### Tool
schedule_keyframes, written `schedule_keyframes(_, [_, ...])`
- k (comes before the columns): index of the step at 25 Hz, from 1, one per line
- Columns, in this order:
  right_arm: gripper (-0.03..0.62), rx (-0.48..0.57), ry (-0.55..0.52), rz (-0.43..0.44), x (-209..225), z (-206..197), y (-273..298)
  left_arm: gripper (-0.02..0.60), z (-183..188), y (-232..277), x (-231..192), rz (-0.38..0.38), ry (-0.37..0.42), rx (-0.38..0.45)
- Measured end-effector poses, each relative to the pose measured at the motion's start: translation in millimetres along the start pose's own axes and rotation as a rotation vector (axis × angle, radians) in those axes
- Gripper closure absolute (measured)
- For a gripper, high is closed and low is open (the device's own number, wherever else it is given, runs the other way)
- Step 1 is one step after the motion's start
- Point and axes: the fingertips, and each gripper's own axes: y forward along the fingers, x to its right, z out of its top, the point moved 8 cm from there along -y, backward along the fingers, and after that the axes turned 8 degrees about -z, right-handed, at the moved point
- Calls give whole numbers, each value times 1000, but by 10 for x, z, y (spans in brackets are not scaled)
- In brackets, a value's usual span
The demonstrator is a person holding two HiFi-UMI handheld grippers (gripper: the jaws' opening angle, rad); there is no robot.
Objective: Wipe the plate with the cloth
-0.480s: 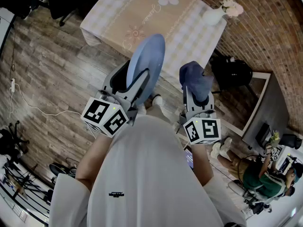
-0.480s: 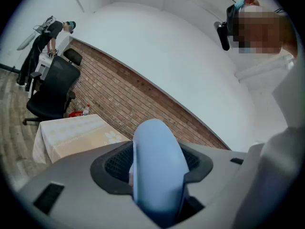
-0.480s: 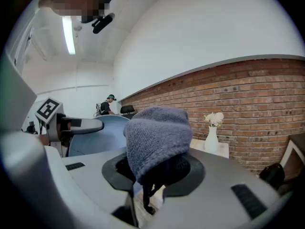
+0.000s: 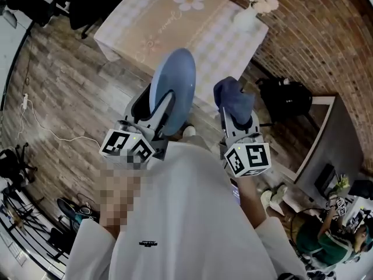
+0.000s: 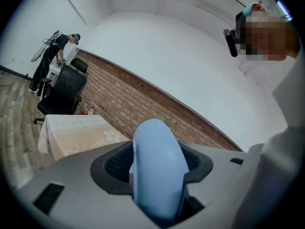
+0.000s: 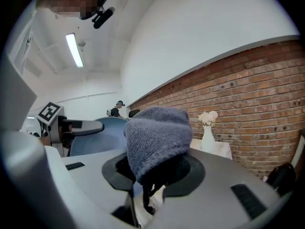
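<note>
Wood-plank floor [image 4: 64, 92] and a cloth-covered desk [image 4: 175, 31] lie beyond the fingers. Fingers of the left gripper [image 4: 165, 108] clamp the round pale-blue plate [image 4: 175, 77] on edge. Those of the right gripper [image 4: 238, 120] clamp the grey-blue knitted cloth [image 4: 232, 100] just beside it.

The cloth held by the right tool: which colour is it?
The cloth is a plain dark grey-blue knit, clearest in the right gripper view.

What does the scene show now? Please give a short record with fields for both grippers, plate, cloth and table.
left gripper: shut on blue plate, held on edge
right gripper: shut on grey-blue knitted cloth
plate and cloth: apart, not touching
table: ahead of the person, white vase on far corner
</note>
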Motion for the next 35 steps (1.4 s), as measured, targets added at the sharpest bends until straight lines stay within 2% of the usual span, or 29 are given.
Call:
schedule_keyframes(7, [462, -3, 72, 86, 372, -36, -2, 322, -174, 86, 296, 84, 3, 23])
schedule_keyframes(14, [462, -24, 91, 95, 361, 48, 322, 322, -59, 174, -6, 136, -30, 30])
schedule_keyframes(20, [462, -25, 89, 66, 330, 179, 859, 322, 271, 576, -419, 92, -29, 30])
schedule_keyframes(29, [462, 13, 78, -15, -162, 640, 1859, 322, 1182, 1015, -1293, -16, -17, 15])
schedule_keyframes(35, [462, -2, 85, -87, -400, 775, 2550, 322, 1675, 1291, -1928, -68, -34, -7])
